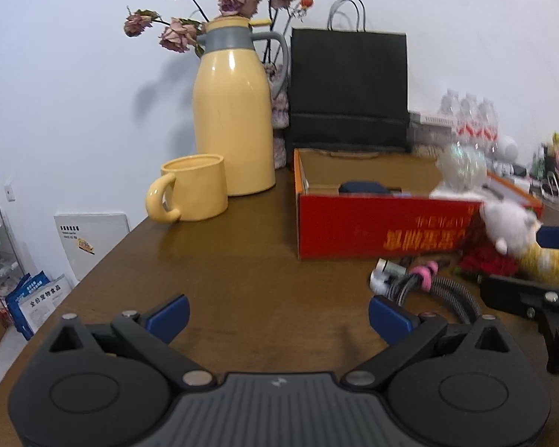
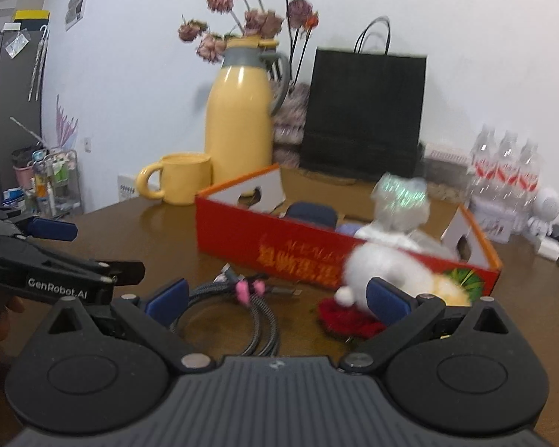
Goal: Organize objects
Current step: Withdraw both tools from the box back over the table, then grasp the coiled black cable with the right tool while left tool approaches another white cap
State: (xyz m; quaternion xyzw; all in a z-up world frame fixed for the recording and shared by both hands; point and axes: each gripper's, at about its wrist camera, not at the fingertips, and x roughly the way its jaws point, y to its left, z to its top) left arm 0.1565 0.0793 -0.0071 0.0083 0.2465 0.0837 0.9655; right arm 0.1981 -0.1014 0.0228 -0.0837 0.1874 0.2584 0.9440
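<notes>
White plush toy beside right gripper jaws

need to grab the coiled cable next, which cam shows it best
The right wrist view. The coiled cable lies on the table just ahead of the open right gripper, whole loop and pink tie visible. The left wrist view shows only part of it, off to the right, beside the red box.

Wide-spread right hand-held gripper hovers over coiled cable beside plush toy and red box.
</notes>
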